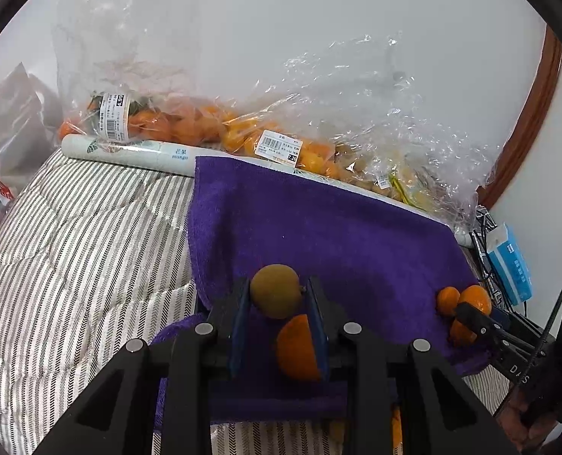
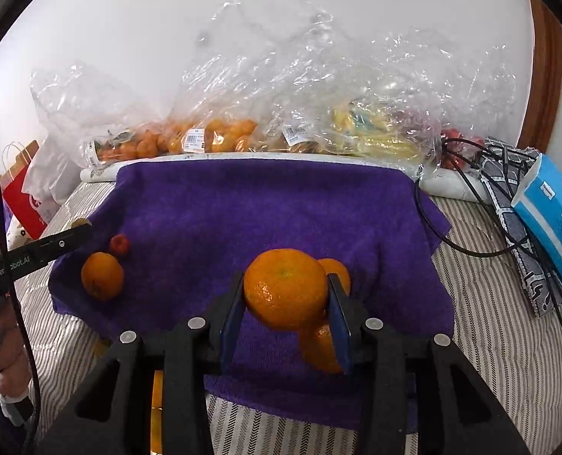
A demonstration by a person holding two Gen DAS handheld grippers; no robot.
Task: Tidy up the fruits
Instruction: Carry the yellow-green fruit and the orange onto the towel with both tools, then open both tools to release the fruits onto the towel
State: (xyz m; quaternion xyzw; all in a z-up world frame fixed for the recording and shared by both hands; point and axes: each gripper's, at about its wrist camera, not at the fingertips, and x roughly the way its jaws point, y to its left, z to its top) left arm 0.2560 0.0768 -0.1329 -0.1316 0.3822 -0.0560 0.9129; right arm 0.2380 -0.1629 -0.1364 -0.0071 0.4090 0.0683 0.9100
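Now, with left gripper [image 1: 278,295] clamped on the olive-brown fruit [image 1: 276,290] and right gripper [image 2: 285,294] clamped on a mandarin [image 2: 285,287] above the purple towel [image 2: 265,204], better to lower gently beside matching mandarins [image 2: 324,345], then release without rolling.

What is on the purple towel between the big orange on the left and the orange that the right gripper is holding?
Only bare purple towel. In the right wrist view nothing lies between the loose orange and the orange clamped in the right gripper; a small red fruit sits just above the loose one.
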